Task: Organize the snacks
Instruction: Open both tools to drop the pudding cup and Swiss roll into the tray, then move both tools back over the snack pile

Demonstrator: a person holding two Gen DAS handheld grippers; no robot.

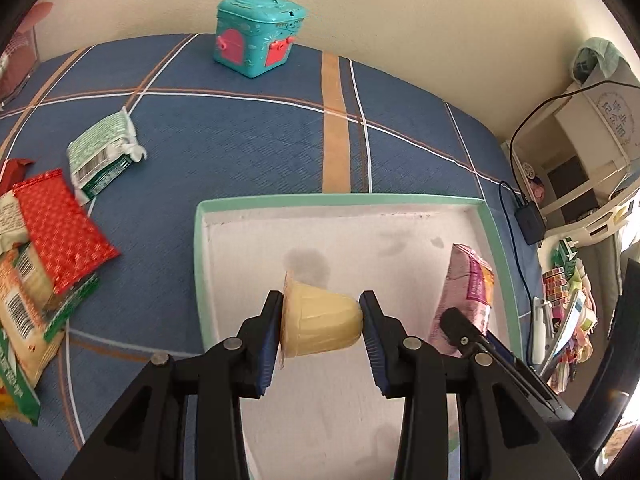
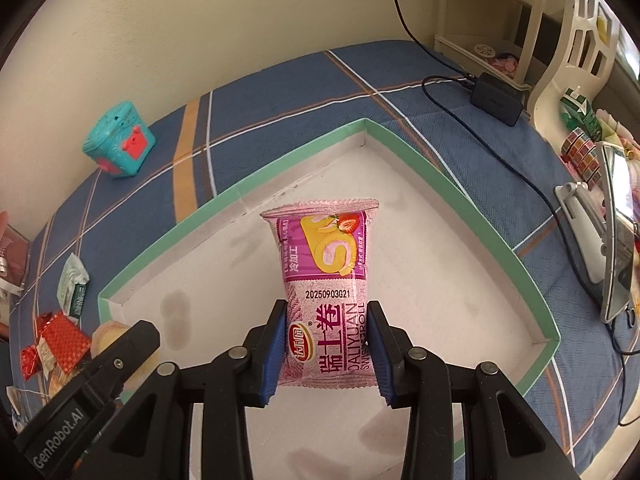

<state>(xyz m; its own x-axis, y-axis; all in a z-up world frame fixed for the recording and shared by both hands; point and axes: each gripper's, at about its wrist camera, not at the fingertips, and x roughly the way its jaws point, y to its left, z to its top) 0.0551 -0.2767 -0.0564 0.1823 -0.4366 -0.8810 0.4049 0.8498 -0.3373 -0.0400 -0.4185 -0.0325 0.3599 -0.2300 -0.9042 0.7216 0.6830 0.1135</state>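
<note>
Snacks are hanging over the tray (image 1: 202, 248), one in each gripper. The left gripper (image 1: 321, 322) is clamping a pale yellow jelly cup (image 1: 320, 322) sideways, its blue pads pressing lid and base with the jaws only partly apart. The right gripper (image 2: 327, 344) is pinching the pink Swiss roll packet (image 2: 326, 280) across its lower half, jaws likewise narrow and closed on it.

To do this step well, each item should probably be lowered until it is nearly touching the white floor before letting go, the two kept apart near separate walls. The cup is smooth, tapered and likely to roll; the packet is crinkly, soft film with crimped ends.

More wrappers, a red foil pack (image 1: 64, 228) among them, are lying on the blue plaid cloth (image 1: 248, 136) beside the green-rimmed tray.
</note>
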